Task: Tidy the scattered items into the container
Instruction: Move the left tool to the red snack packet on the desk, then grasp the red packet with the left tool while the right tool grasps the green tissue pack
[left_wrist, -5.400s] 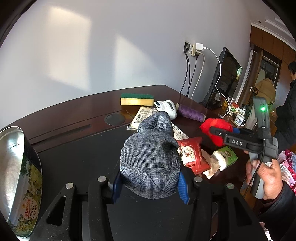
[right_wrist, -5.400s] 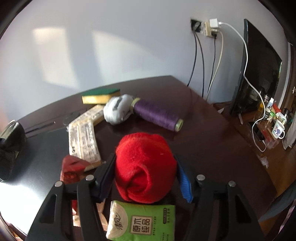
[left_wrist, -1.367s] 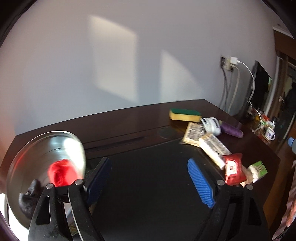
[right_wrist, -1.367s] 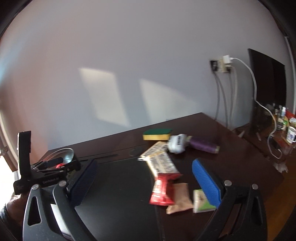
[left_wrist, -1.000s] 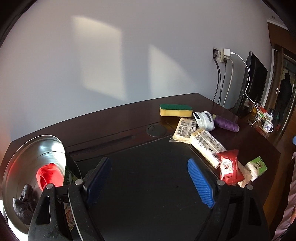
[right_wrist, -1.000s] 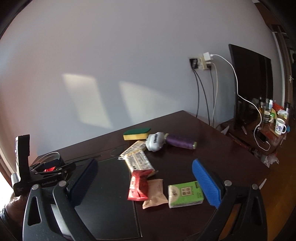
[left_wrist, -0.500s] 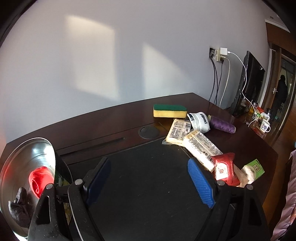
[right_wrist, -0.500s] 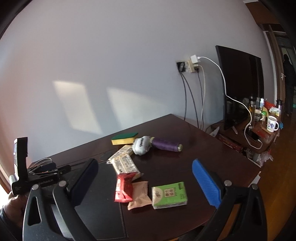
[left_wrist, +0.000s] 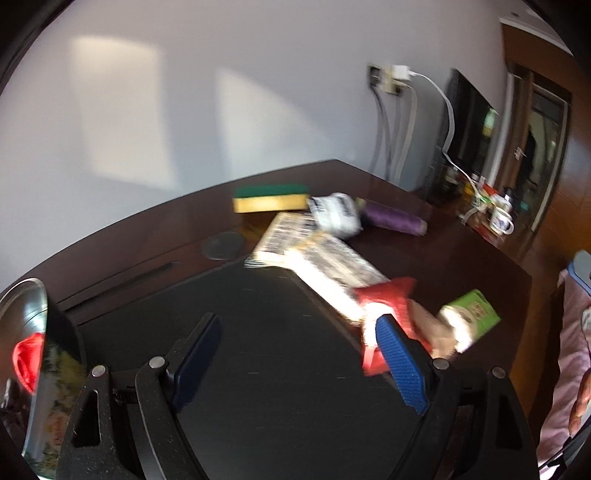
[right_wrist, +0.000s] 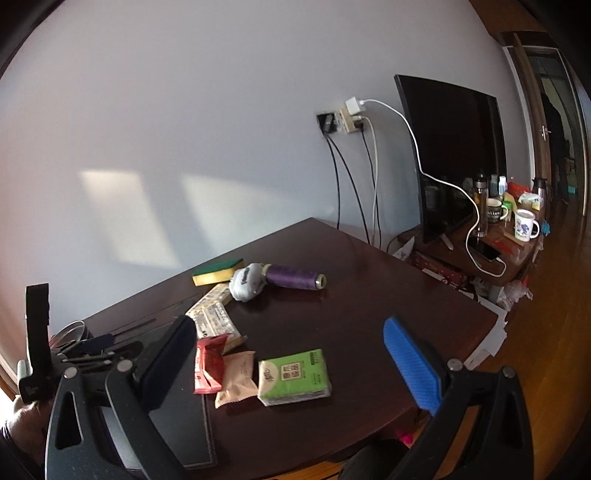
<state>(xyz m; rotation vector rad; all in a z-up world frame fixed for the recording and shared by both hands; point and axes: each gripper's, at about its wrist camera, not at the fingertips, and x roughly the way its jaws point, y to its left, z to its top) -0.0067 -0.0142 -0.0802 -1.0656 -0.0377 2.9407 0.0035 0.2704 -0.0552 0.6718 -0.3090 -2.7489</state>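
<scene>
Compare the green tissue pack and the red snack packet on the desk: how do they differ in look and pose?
The green tissue pack is a plump, squarish block lying flat; the red snack packet is a thinner, crinkled pouch. The tissue pack sits nearer the desk's edge, the red packet nearer the black mat. Both remain outside the tin.

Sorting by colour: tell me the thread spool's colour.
Purple, with a pale end; the spool shows best in the right wrist view.
</scene>
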